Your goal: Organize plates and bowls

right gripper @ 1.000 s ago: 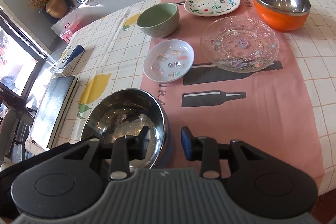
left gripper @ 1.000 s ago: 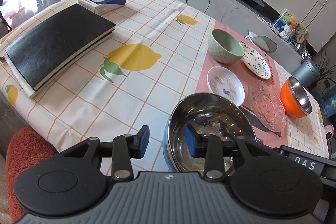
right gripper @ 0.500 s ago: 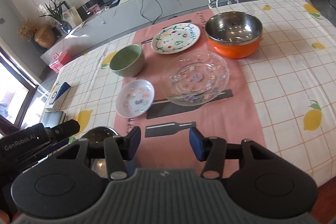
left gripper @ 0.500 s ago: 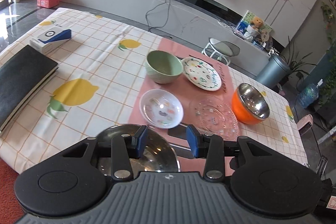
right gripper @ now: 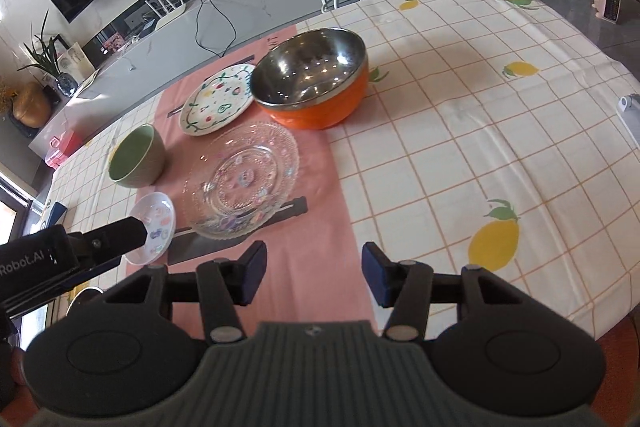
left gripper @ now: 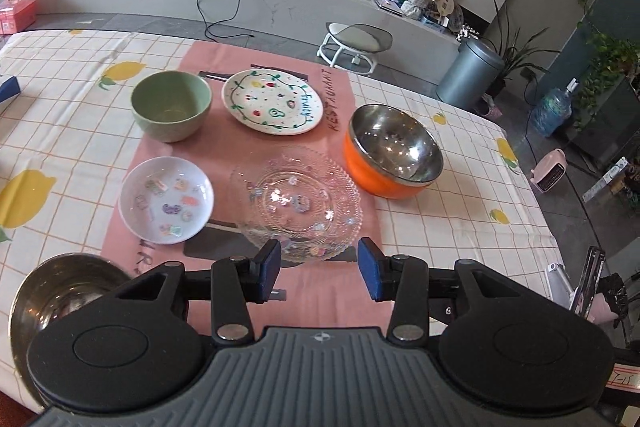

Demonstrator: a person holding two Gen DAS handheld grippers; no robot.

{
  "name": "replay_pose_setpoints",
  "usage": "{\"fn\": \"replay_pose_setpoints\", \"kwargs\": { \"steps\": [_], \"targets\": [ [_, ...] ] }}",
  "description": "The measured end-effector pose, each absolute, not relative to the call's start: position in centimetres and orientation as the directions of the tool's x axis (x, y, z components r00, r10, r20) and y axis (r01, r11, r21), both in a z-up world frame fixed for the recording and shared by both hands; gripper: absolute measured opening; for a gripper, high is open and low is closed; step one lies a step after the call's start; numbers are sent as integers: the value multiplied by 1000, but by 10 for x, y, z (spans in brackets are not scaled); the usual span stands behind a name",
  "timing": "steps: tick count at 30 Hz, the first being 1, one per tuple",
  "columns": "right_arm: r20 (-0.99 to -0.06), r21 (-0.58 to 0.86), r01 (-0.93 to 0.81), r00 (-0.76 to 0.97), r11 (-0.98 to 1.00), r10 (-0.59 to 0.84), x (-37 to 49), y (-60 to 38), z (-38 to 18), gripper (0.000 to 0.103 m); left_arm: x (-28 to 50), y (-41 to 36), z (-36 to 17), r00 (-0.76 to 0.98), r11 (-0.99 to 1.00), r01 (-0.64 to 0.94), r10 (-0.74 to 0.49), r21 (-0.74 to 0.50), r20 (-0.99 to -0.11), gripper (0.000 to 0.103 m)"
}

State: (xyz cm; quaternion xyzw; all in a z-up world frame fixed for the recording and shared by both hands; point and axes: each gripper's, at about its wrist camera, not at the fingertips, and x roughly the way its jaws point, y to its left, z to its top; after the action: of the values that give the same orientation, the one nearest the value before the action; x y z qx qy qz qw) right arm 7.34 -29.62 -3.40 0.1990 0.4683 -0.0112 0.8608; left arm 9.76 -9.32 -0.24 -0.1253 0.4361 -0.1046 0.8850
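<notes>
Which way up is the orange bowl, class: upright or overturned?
Upright. The orange bowl rests on its base, its steel-lined opening facing up, with nothing seen inside, in both wrist views.

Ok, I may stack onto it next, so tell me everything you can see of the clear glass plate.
The clear glass plate is round, shallow and transparent, with a beaded, scalloped rim and small pastel motifs scattered across it. It sits flat and upright on the pink runner, empty, between the small white dish and the orange bowl. Nothing touches it.
</notes>
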Motion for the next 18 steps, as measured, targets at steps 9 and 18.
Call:
{"fn": "replay_pose_setpoints", "kwargs": {
  "steps": [9, 18],
  "targets": [
    [-783, 344, 246, 607, 906, 132, 117, -339, -20, 52, 150, -131, -3, 593, 934, 99, -332, -343, -734, 49],
    [-783, 343, 283, 613, 896, 106, 183, -357, -25, 51, 219, -153, -14, 582, 951, 26, -265, -308, -769, 49]
  ]
}}
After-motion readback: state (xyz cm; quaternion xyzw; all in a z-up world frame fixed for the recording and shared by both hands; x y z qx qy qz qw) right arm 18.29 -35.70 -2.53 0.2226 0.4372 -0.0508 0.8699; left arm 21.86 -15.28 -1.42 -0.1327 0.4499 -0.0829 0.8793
